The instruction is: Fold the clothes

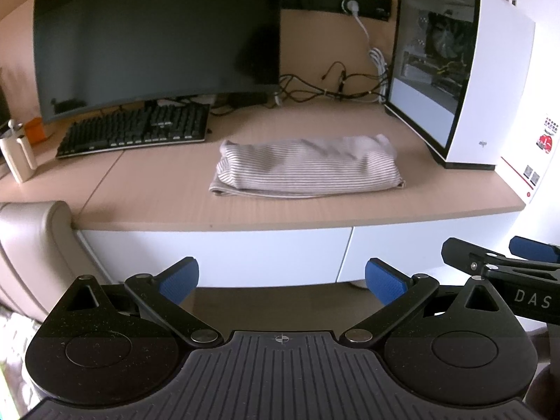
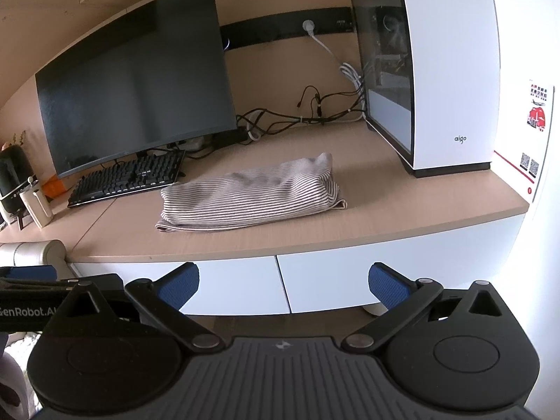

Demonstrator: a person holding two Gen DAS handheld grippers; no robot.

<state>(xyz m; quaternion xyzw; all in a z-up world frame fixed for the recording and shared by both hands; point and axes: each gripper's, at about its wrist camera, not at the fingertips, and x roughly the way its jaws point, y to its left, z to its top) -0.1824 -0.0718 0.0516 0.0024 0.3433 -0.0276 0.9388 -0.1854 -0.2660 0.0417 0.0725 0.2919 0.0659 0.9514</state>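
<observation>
Lying already folded on the surface (image 1: 315, 210) ahead of both tongs, the striped garment (image 1: 304, 168) is needing nothing more, while the left tongs (image 1: 281, 281) and right tongs (image 2: 283, 285) are hanging released, empty.

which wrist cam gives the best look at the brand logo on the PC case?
Right wrist: the logo on the white PC case is large enough to read as "aigo". In the left wrist view it is only a tiny, illegible grey mark low on the case front.

Monitor (image 1: 157, 38) top and right tongs (image 1: 504, 262) cut off.
</observation>
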